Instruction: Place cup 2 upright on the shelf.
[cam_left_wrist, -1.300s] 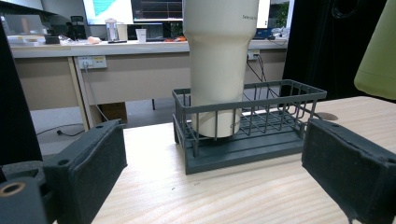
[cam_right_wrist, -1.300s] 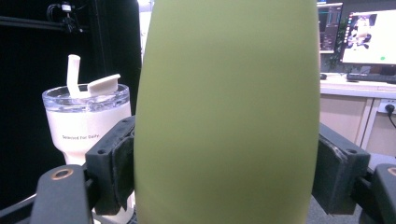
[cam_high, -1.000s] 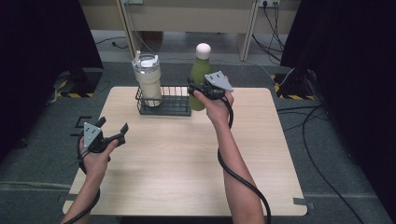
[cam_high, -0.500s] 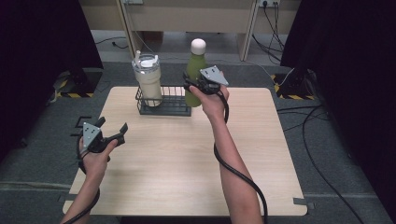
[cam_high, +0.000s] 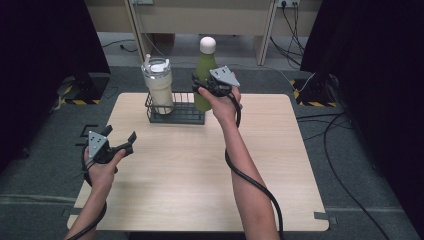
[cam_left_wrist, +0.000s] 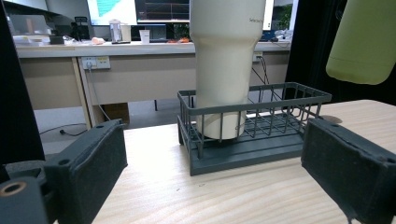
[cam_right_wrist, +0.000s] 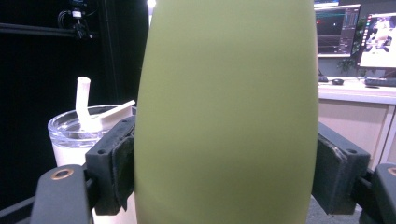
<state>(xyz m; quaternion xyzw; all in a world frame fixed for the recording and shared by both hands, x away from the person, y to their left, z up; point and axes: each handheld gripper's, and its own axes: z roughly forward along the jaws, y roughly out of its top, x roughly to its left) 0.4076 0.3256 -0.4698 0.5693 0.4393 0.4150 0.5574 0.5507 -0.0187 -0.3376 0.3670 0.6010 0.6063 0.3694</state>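
My right gripper (cam_high: 202, 88) is shut on a green bottle (cam_high: 205, 70) with a white cap and holds it in the air at the far middle of the table. In the right gripper view the bottle (cam_right_wrist: 229, 107) sits squeezed between both pads of my right gripper (cam_right_wrist: 226, 163). In the left gripper view the bottle's base (cam_left_wrist: 364, 44) hangs above the right end of a dark wire basket (cam_left_wrist: 261, 135). A cream tumbler (cam_high: 159, 91) with a clear lid and straw stands in the basket's left end (cam_high: 176, 114). My left gripper (cam_high: 126, 143) is open and empty near the table's left edge.
The wooden table (cam_high: 200, 180) has cables trailing off its right side on the floor. A desk with monitors stands behind the table (cam_left_wrist: 140, 46). The tumbler (cam_right_wrist: 86, 135) is close to the left of the held bottle.
The right gripper has carried the green bottle up and to the left, over the basket's right end. The left gripper has stayed where it was, open.
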